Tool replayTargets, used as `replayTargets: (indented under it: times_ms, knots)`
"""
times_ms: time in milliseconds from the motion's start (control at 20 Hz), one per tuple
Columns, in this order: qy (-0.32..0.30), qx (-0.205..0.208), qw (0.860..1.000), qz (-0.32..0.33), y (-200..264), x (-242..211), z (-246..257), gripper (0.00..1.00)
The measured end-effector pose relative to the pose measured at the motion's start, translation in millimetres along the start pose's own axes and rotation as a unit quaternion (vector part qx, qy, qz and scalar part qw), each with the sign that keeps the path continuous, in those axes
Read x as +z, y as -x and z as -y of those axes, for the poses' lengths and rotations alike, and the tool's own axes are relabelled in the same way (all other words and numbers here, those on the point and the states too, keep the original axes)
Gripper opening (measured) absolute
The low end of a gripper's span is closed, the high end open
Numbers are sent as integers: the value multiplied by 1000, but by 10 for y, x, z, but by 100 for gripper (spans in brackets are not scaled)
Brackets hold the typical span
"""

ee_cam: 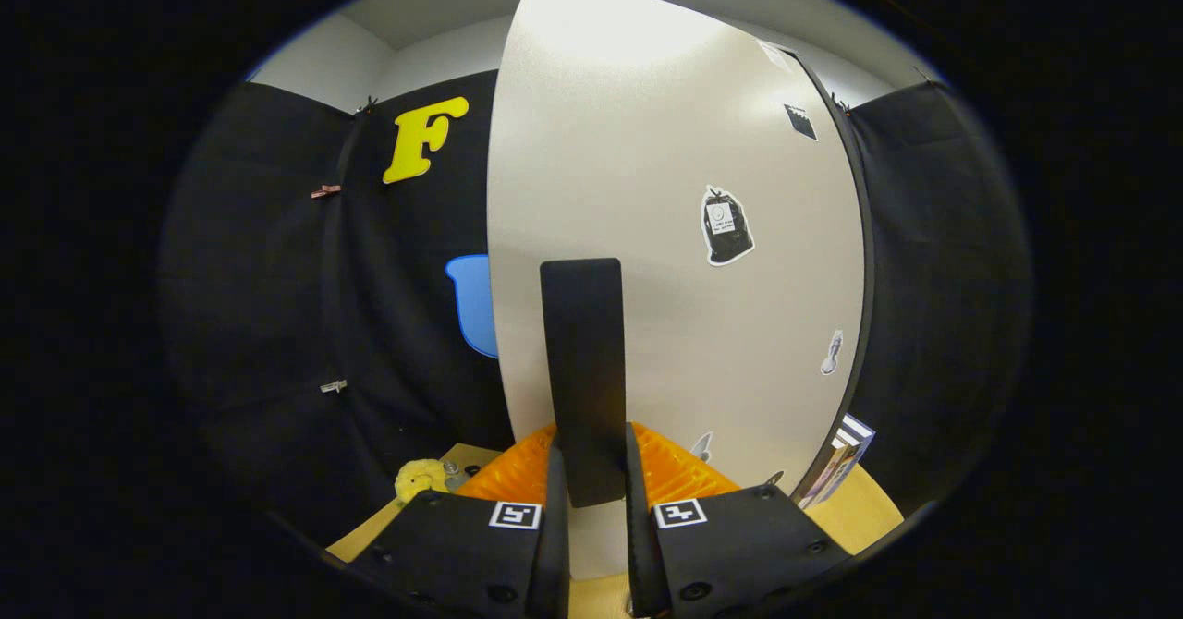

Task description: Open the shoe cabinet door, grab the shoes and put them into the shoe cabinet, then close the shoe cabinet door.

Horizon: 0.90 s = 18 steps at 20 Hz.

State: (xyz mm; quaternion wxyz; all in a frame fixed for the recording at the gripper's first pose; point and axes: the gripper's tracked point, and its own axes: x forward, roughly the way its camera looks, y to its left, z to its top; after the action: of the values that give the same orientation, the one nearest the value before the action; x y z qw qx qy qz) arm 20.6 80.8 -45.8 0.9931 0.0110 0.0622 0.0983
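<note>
The gripper [591, 480] has its two fingers [554, 508] closed on the dark vertical handle [582, 370] of the shoe cabinet door [647, 185], one finger pressing each side of the handle's lower end. The handle rises straight up from between the fingers against the pale door panel, which stands directly ahead and takes up the middle of the view. Each finger block carries a small square black-and-white marker [515, 515].

Stickers dot the door: a dark bag-shaped sticker [726, 225] with a small label too fine to read, a small dark square sticker [800, 122] higher up, and a little pale figure sticker [832, 353] lower right.

Behind the fingers, at the door's foot, lies an orange ribbed object [679, 471]. To its left a small yellow object [420, 478] rests on the wooden tabletop [864, 513]. At the door's lower right edge stands something striped [846, 457], perhaps a booklet.
</note>
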Motion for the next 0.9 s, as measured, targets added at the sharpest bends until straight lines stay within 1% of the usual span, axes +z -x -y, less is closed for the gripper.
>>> replayTargets:
  times_ms: [400, 500, 700, 900]
  knots:
    - [-4, 41, 999, -8, 642, -21, 376, 29]
    - [-6, 49, 999, -8, 742, -25, 439, 29]
    - [-6, 57, 998, -6, 956, -18, 624, 29]
    - [-24, 57, 998, -5, 1154, -19, 832, 29]
